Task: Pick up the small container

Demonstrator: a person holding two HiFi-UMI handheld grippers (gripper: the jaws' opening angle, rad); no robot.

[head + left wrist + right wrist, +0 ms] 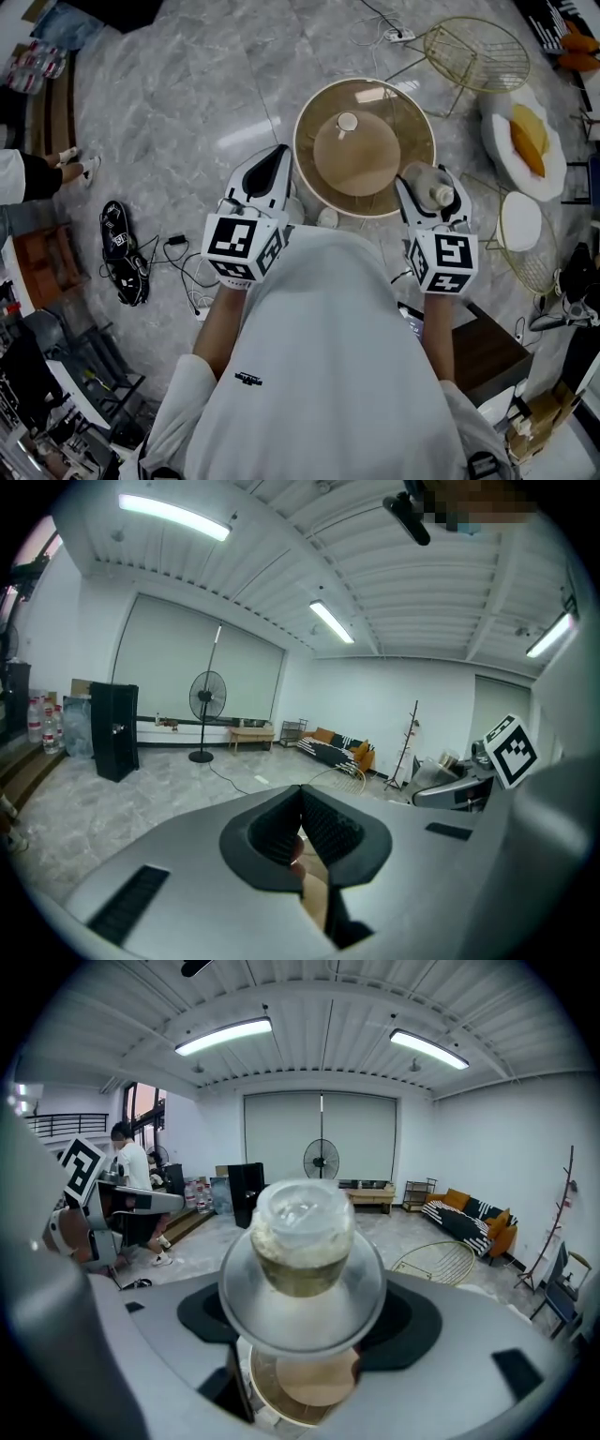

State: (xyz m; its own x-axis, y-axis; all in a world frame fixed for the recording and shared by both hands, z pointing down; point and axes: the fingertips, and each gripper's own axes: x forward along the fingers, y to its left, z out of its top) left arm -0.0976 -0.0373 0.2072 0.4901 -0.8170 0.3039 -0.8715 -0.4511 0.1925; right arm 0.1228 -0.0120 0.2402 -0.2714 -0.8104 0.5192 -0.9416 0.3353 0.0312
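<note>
The small container [434, 193] is a clear lidded jar with pale beige contents. My right gripper [428, 199] is shut on it and holds it in the air at the right rim of the round glass table [307, 174]. In the right gripper view the small container [302, 1234] fills the space between the jaws of the right gripper [305, 1283], with the table [302, 1387] far below. My left gripper [277, 157] is at the table's left rim, shut on nothing. In the left gripper view the left gripper [302, 810] has its pads together. A tan dome [356, 155] lies on the table.
A gold wire chair [473, 52] stands at the back right. A white seat with a yellow cushion [527, 141] and a second wire seat [525, 234] are to the right. Cables and a black bag [122, 251] lie on the floor at the left, near a person [28, 176].
</note>
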